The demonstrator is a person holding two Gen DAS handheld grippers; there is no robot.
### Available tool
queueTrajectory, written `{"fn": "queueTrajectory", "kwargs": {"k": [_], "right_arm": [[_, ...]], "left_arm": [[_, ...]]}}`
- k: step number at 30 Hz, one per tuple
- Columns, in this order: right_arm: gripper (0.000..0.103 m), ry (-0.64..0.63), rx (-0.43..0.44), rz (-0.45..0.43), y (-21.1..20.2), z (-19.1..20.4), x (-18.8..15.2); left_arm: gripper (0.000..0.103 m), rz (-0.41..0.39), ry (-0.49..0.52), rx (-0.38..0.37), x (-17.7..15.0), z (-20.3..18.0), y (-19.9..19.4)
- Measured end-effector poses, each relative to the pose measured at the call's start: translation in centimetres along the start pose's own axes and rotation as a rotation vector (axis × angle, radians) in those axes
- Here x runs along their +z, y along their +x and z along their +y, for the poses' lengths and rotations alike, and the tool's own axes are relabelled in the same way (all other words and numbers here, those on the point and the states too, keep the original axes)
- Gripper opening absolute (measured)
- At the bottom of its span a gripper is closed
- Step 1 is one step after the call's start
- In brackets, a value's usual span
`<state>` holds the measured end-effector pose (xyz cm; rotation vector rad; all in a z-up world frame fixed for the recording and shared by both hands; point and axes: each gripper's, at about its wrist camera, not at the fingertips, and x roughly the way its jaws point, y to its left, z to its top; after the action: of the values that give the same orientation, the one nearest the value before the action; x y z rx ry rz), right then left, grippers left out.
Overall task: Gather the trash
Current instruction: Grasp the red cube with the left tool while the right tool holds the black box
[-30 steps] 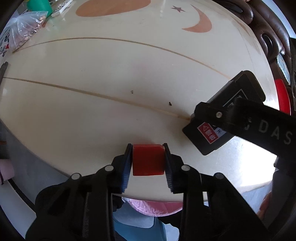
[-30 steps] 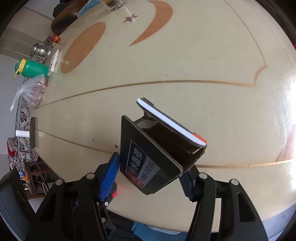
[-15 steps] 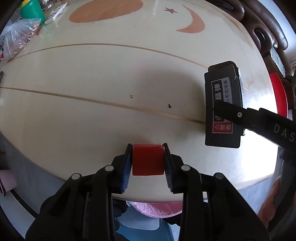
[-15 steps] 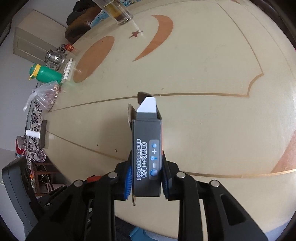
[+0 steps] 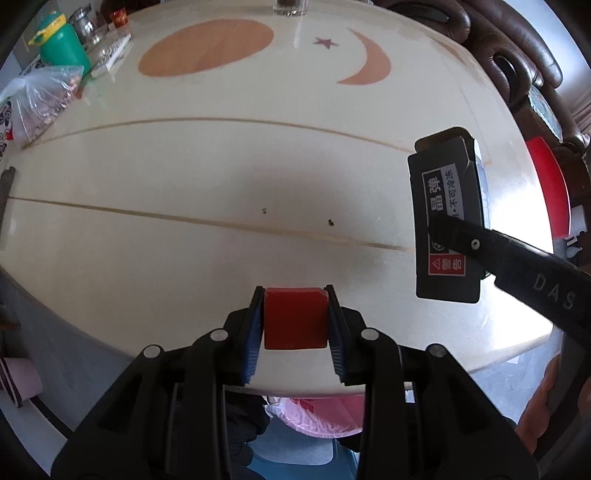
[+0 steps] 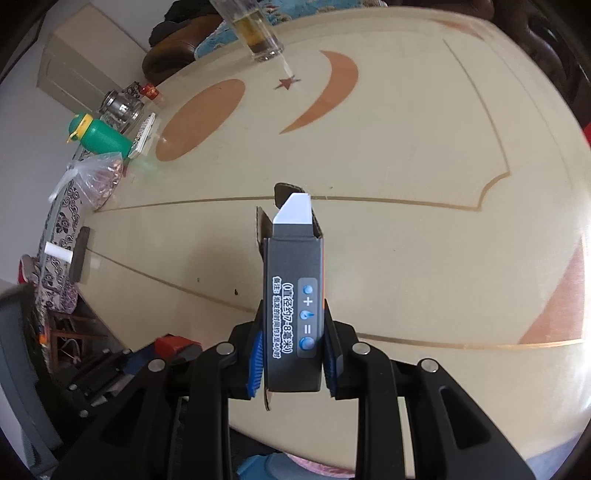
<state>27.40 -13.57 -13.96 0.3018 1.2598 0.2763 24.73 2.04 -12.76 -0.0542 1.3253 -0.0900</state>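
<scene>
Trash is in both tools: a black carton (image 6: pixel 293 314), top flaps open with a white flap sticking up, is clamped between the right gripper (image 6: pixel 292 354) pads above the cream table (image 6: pixel 406 221); its contents cannot be seen. The left gripper (image 5: pixel 295 325) is clamped on a red block (image 5: pixel 295 318) at the table's near edge. A drinking glass (image 6: pixel 256 31) with amber liquid, a green bottle (image 6: pixel 98 137) and a filled plastic bag (image 6: pixel 98 177) stand far off.

Bright daylight frm right, glare on table (image 5: pixel 517 332); fisheye-warped edges.
</scene>
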Motion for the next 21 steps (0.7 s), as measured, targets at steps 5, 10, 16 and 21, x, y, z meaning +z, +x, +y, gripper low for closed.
{"fn": "queueTrajectory", "kwargs": {"k": [5, 10, 16, 21], "right_arm": [[0.026, -0.024, -0.011, -0.058, -2.6, 0.2, -1.6], [0.026, -0.052, -0.017, -0.139, -6.3, 0.4, -4.0], [0.026, -0.101, -0.041, -0.238, -11.3, 1.3, -7.1], [0.026, -0.123, -0.051, -0.314, -15.1, 1.9, -10.5]], "left_arm": [[0.032, -0.052, 0.026, 0.002, 0.6, -0.9, -2.0], [0.032, -0.118, 0.068, 0.003, -1.8, -2.1, -4.6], [0.032, -0.218, 0.131, 0.013, -4.1, -3.2, -8.6], [0.032, -0.302, 0.17, 0.021, -6.3, -3.9, -11.7]]}}
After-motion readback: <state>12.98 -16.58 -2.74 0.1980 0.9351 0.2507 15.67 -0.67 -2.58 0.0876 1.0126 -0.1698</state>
